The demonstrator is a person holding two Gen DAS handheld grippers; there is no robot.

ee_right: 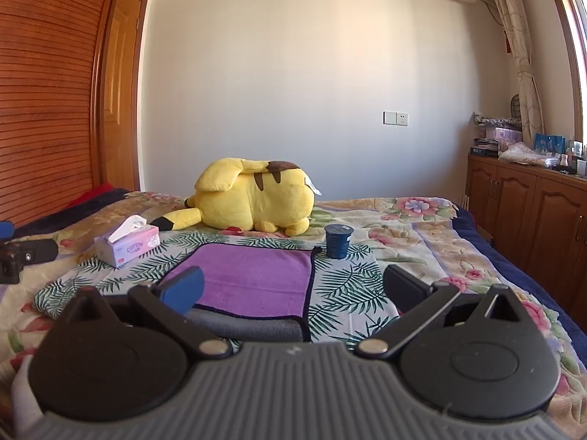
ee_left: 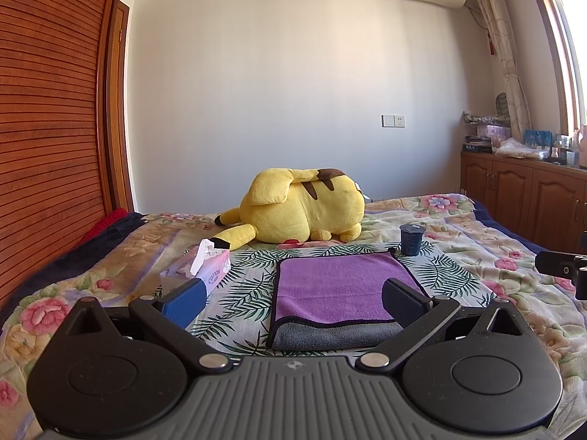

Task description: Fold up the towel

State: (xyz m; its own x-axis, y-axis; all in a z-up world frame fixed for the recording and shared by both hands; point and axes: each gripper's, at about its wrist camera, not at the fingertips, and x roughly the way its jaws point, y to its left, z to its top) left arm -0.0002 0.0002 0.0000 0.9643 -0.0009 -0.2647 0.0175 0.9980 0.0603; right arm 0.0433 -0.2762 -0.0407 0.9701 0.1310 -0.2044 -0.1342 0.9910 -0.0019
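Note:
A purple towel (ee_left: 337, 286) with a grey underside and dark trim lies folded flat on a leaf-patterned cloth on the bed; the grey layer shows along its near edge. It also shows in the right wrist view (ee_right: 253, 278). My left gripper (ee_left: 293, 300) is open and empty, hovering just before the towel's near edge, its fingers on either side of it. My right gripper (ee_right: 293, 289) is open and empty, above the towel's near right corner. The right gripper's body shows at the right edge of the left wrist view (ee_left: 561, 267).
A yellow plush toy (ee_left: 301, 209) lies behind the towel. A pink tissue box (ee_left: 205, 267) stands to the towel's left, a dark blue cup (ee_left: 411, 238) at its far right corner. Wooden wardrobe at left, wooden cabinets (ee_right: 532, 216) at right of the bed.

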